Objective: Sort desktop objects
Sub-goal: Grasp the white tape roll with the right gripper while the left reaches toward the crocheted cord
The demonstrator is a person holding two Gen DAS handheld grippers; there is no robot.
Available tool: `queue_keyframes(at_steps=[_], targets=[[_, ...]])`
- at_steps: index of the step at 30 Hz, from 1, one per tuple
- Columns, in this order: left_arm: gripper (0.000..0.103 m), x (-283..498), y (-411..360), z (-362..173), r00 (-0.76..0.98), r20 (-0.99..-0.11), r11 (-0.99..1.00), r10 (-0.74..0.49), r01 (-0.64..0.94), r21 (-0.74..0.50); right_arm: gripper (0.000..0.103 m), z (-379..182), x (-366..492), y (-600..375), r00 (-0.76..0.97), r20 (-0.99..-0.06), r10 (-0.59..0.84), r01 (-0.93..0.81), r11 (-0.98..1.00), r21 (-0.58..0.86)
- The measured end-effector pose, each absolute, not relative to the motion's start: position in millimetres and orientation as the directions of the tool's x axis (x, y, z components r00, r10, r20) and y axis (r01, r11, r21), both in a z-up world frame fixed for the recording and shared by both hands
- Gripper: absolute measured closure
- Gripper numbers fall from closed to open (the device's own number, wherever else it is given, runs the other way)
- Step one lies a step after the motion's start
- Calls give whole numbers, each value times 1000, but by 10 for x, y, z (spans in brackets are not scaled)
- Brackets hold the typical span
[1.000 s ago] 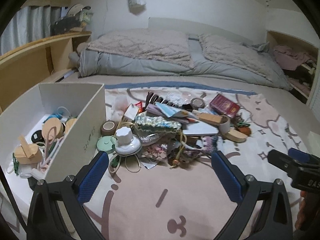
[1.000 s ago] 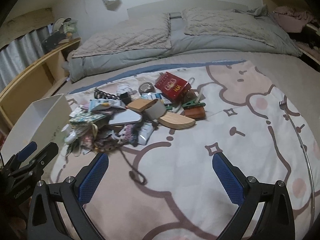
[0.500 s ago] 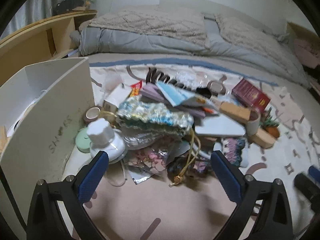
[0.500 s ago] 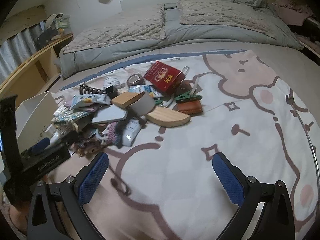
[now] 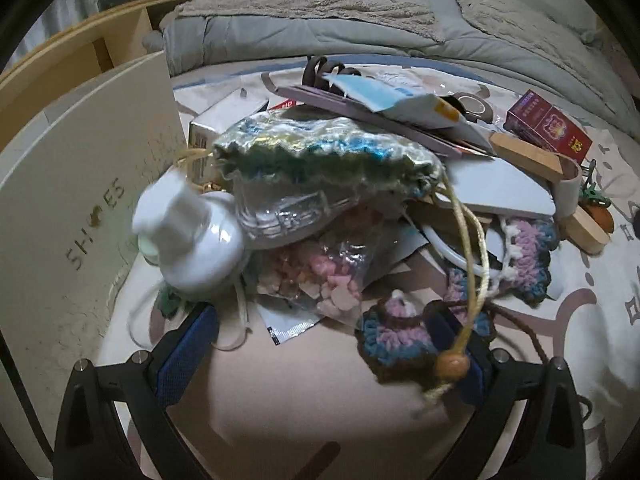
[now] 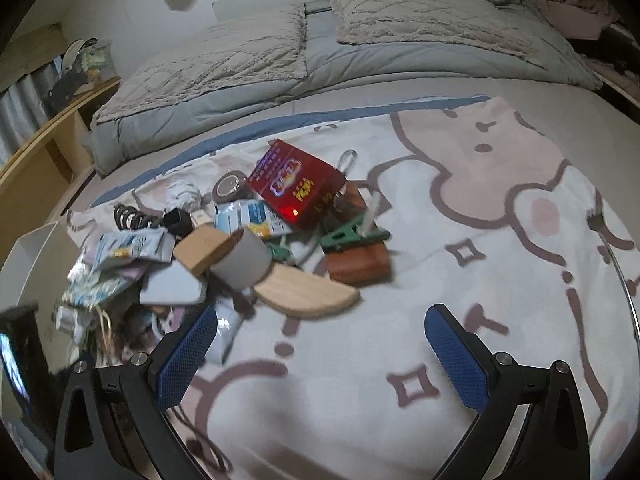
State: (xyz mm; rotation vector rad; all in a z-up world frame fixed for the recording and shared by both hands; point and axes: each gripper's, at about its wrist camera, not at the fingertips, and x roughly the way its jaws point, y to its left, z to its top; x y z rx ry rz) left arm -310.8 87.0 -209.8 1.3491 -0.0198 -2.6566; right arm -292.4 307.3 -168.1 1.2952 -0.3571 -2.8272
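Where the pile meets bare blanket: the left gripper (image 5: 320, 344) hangs low, jaws spread wide, nothing between them.
Left gripper's reach: a clear bag of pink bits (image 5: 320, 276) lies just beyond the gap; the crochet flower (image 5: 394, 338) and a bead on a yellow cord (image 5: 452, 366) sit against the right-hand finger.
Left edge: the white shoe box (image 5: 80, 208) wall stands just beside the pile, a white knobbed lid (image 5: 192, 240) wedged near it, so little room there.
Right gripper (image 6: 320, 354): jaws wide apart, empty, over printed blanket (image 6: 500, 264) with open room to the pile's right.
Only the left view shows: the box lettering and the knitted pouch (image 5: 320, 152) on top.
Only the right view shows: the green clip (image 6: 354, 234), the brown wallet (image 6: 358, 260), and the pile's far right edge.
Long axes: the wooden board (image 6: 308, 290) runs left to right at the pile's near edge; the red box (image 6: 298, 188) slants from far left toward near right.
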Motion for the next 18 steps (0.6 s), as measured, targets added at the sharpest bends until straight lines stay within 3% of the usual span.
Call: queue_keyframes(at_steps=[13, 18], targets=[[0, -2710, 826, -2100, -579, -809, -995, -99, 48, 88, 0, -1801, -3676, 2891, -579, -815, -35, -133, -982, 136], [0, -2525, 818, -2107, -577, -812, -996, -83, 19, 88, 0, -1963, -3586, 2861, -533, -846, -14, -121, -988, 92]])
